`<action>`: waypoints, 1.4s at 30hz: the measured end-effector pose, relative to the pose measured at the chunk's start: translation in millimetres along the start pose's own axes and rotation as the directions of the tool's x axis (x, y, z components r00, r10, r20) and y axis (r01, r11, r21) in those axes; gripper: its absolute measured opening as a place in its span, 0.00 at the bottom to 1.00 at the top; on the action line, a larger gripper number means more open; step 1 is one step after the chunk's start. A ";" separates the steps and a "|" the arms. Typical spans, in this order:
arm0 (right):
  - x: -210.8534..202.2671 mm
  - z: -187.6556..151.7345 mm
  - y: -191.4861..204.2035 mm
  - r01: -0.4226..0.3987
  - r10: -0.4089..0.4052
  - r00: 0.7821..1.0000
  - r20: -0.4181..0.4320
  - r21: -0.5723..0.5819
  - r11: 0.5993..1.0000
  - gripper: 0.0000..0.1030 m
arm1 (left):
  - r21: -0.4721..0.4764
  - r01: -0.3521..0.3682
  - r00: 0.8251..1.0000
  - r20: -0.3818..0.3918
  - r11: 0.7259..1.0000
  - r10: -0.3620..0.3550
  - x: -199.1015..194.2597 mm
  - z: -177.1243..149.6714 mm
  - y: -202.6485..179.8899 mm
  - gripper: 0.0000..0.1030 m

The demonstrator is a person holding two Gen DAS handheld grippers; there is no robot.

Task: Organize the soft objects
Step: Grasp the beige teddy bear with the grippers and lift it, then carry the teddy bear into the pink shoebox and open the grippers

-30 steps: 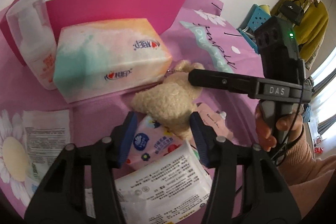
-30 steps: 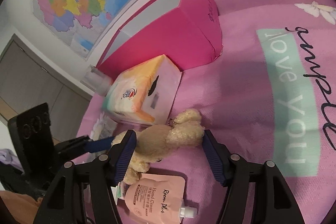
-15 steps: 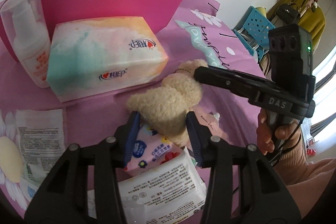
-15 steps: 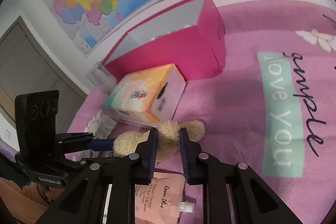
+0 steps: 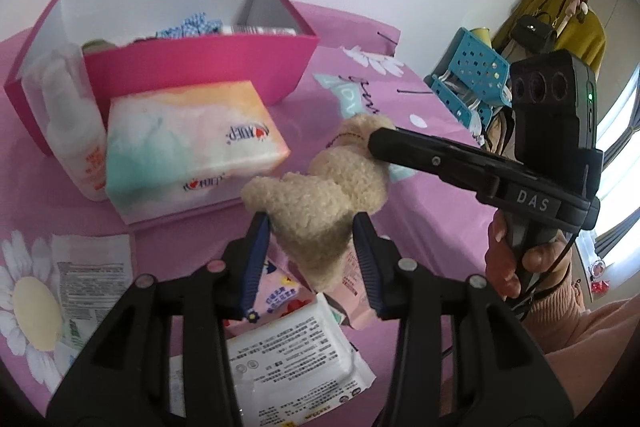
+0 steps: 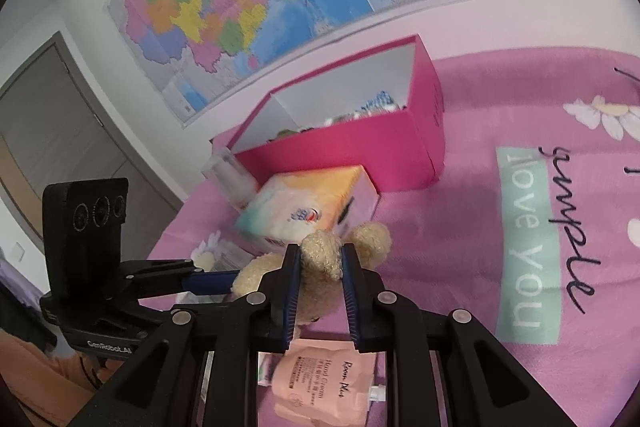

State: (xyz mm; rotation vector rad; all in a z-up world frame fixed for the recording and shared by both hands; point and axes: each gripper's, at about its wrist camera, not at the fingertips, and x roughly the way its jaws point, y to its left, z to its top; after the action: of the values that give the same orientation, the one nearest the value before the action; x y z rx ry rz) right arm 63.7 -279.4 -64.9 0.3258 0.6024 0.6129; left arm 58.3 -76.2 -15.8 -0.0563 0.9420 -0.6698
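Note:
A beige plush bear (image 5: 320, 203) hangs lifted above the pink bedspread, held from both ends. My left gripper (image 5: 312, 251) is shut on the bear's lower body. My right gripper (image 6: 318, 267) is shut on the bear's head (image 6: 324, 251), with one ear (image 6: 372, 235) showing to the right of the jaws. The open pink box (image 5: 192, 63) stands behind, with blue checked fabric (image 5: 192, 25) and other items inside. It also shows in the right wrist view (image 6: 360, 151).
A pastel tissue pack (image 5: 188, 143) and a white foam bottle (image 5: 76, 123) lie in front of the box. Below the bear are a pink hand cream pouch (image 6: 328, 383), a floral tissue packet (image 5: 280, 291) and a white wipes pack (image 5: 296, 359). A blue rack (image 5: 468, 71) stands at the right.
Both grippers closed on the bear and raised it off the bedspread. The view rose, so the inside of the pink box now shows.

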 end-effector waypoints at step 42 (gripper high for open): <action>78.3 163.5 -14.9 0.020 -0.013 0.994 0.106 -0.067 0.998 0.19 | -0.019 -0.296 0.944 0.145 0.955 0.296 30.3 162.3 52.6 0.44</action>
State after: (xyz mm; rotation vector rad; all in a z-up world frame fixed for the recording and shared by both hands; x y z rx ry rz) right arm 222.0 -260.2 22.6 0.2874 0.4816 0.5947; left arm 220.8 -89.5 42.7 0.0390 0.7874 -0.3823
